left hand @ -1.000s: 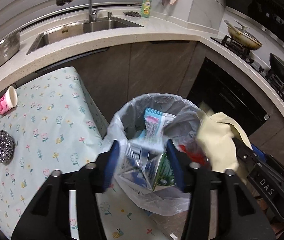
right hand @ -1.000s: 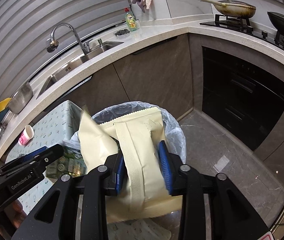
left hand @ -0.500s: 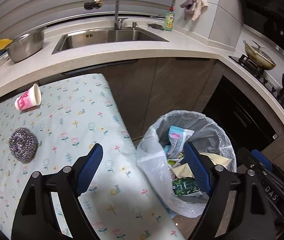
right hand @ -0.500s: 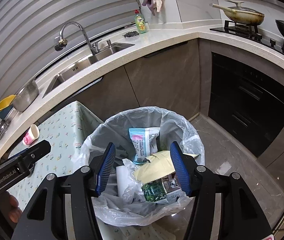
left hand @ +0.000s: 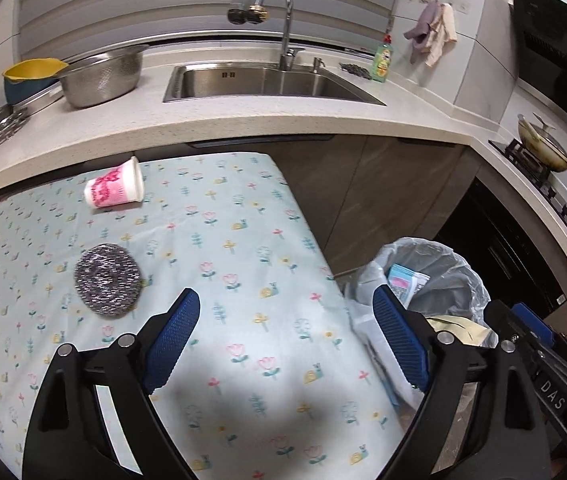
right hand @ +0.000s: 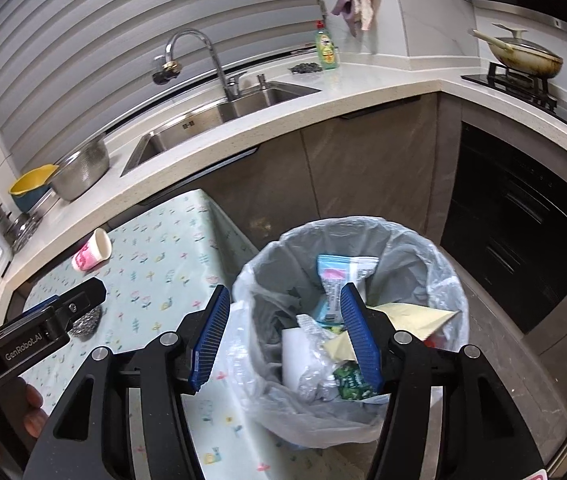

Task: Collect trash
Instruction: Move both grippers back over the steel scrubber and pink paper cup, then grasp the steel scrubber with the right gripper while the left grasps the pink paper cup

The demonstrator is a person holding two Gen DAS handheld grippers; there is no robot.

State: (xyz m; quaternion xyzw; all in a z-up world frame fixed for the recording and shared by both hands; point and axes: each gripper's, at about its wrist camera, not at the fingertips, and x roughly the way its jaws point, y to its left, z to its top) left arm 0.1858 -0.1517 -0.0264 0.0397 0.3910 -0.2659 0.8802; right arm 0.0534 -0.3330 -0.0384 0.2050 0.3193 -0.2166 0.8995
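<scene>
My left gripper [left hand: 285, 296] hangs over the floral tablecloth [left hand: 243, 240]; its jaws are opening with nothing between them. Ahead of it on the cloth lie a steel-wool scrubber [left hand: 106, 285] and, farther back, a pink-and-white paper cup [left hand: 115, 191] on its side. My right gripper [right hand: 285, 292] stands open and empty above the lined trash bin [right hand: 435, 264] at the table's right edge. Inside the bin are a blue-and-pink wrapper [right hand: 339, 276], a cream paper bag [right hand: 407, 314], a green packet [right hand: 353, 380] and crumpled plastic. The cup [right hand: 91, 255] also shows in the right wrist view.
A white counter [left hand: 243, 128] with a steel sink [left hand: 267, 82], colander [left hand: 101, 78] and yellow bowl [left hand: 33, 72] runs behind the table. Dish soap [left hand: 381, 58] stands by the sink. A stove with a pan [right hand: 523, 58] and a dark oven [right hand: 523, 232] lie to the right.
Both grippers opened and let go: the wrapper bundle and the cream bag now lie in the bin. The left gripper swung left over the table; the right drew back slightly.
</scene>
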